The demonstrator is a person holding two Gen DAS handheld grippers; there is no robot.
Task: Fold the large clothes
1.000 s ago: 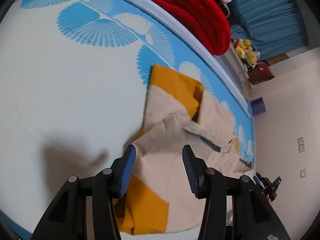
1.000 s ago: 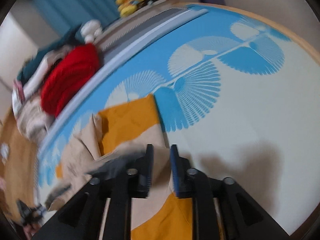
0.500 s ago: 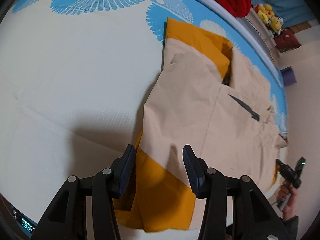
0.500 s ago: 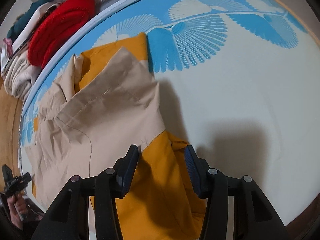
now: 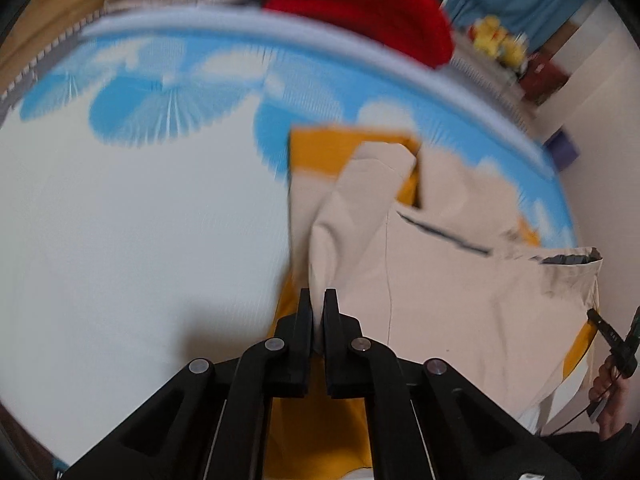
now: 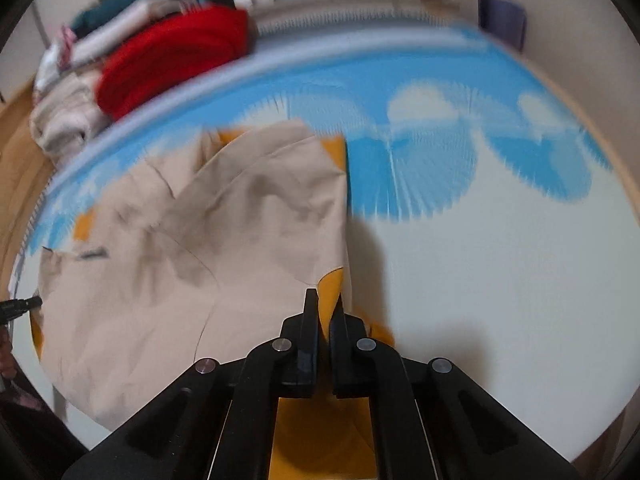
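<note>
A large beige garment [image 5: 440,280] with orange panels and dark pocket slits lies spread on the bed; in the right wrist view the same garment [image 6: 200,240] fills the left half. My left gripper [image 5: 319,294] is at its near left edge, jaws closing tight on a pinch of beige cloth that rises in a ridge from the pads. At the near right edge my right gripper [image 6: 326,300] has its jaws closing on the hem where beige meets orange. Both views are blurred by motion.
The bed sheet [image 5: 140,240] is white with blue fan patterns [image 6: 420,168] toward the far side. Red cushions [image 5: 360,12] and piled bedding [image 6: 64,120] line the far edge. A hand with a black tool [image 5: 612,344] shows at the right rim.
Both grippers stood open over the garment's near edge half a second ago; now both are pinched shut on cloth, and the held edges have lifted off the sheet.
</note>
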